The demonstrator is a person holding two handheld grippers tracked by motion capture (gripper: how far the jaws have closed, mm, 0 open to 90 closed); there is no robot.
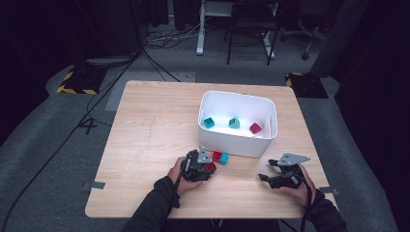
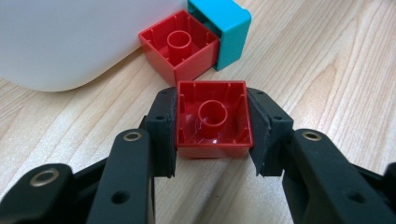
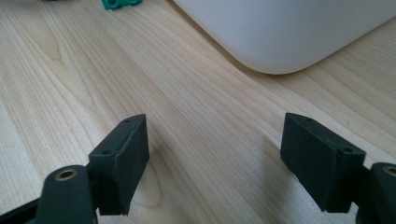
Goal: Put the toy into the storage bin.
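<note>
Left claw point(image 2: 212, 140): pads pressed on both sides of a red block point(image 2: 212, 119), hollow side up, low over the table.
Right claw point(image 3: 215, 163): jaws wide, nothing between them, over bare wood.
Nearby: a second red block point(image 2: 180, 46) touching a teal block point(image 2: 229, 28), both just beside the bin.
Bin point(image 1: 237, 140): white, holding two teal pieces and a red one.
Table point(image 1: 150, 125): pale wood.
Room: dark, grey floor, cables, chair legs behind.

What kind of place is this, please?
Probably a lab or studio set up for recording: a wooden table on grey carpet, dark curtains around it, cables across the floor, and taped stand bases.
</note>
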